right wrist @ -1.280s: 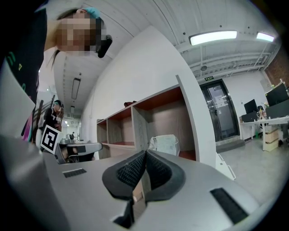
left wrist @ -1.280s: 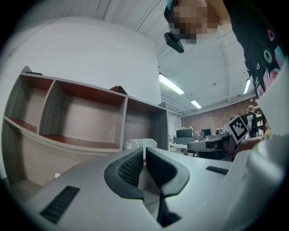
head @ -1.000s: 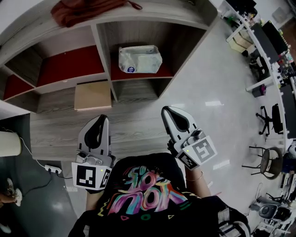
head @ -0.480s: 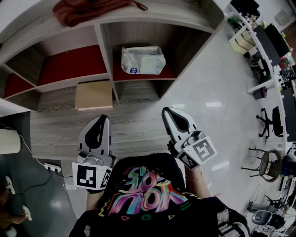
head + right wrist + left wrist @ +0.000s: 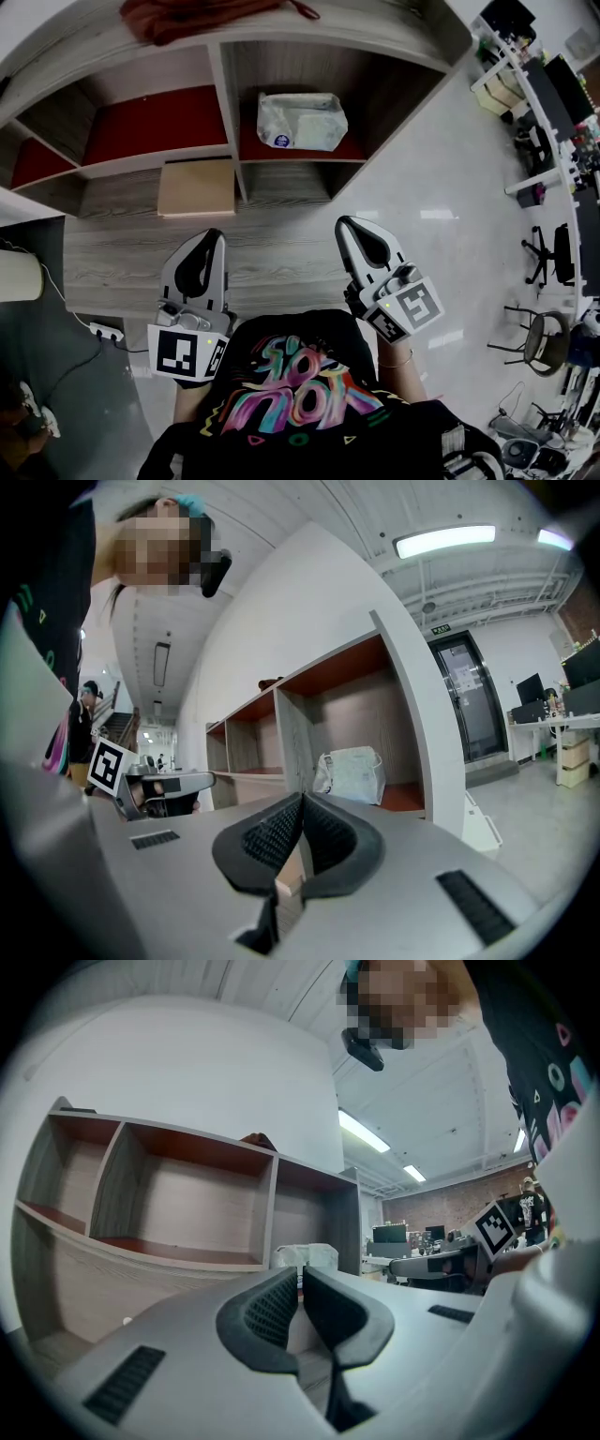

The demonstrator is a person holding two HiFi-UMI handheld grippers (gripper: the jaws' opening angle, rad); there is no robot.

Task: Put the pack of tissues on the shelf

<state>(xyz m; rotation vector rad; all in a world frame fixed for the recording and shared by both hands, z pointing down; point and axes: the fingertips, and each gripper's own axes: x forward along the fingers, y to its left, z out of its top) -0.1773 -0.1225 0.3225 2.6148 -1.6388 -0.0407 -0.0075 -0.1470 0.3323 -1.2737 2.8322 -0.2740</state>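
The pack of tissues [image 5: 302, 121], white plastic with a blue mark, lies on the red floor of the shelf unit's [image 5: 225, 141] right-hand compartment. It also shows in the right gripper view as a white pack of tissues [image 5: 352, 774] and in the left gripper view as a pale pack [image 5: 305, 1256]. My left gripper [image 5: 203, 246] and right gripper [image 5: 351, 232] are both held low in front of the person's body, well short of the shelf. Both are shut with nothing between the jaws.
A red-brown cloth [image 5: 192, 16] lies on top of the shelf unit. A tan board [image 5: 196, 187] rests on the lower wooden ledge. Desks and office chairs [image 5: 548, 239] stand far right. A power strip [image 5: 96, 330] lies on the floor at left.
The view has shifted slightly, so the shelf and tissue pack sit a little further right and lower in the head view. Both grippers stay shut and held in the same place.
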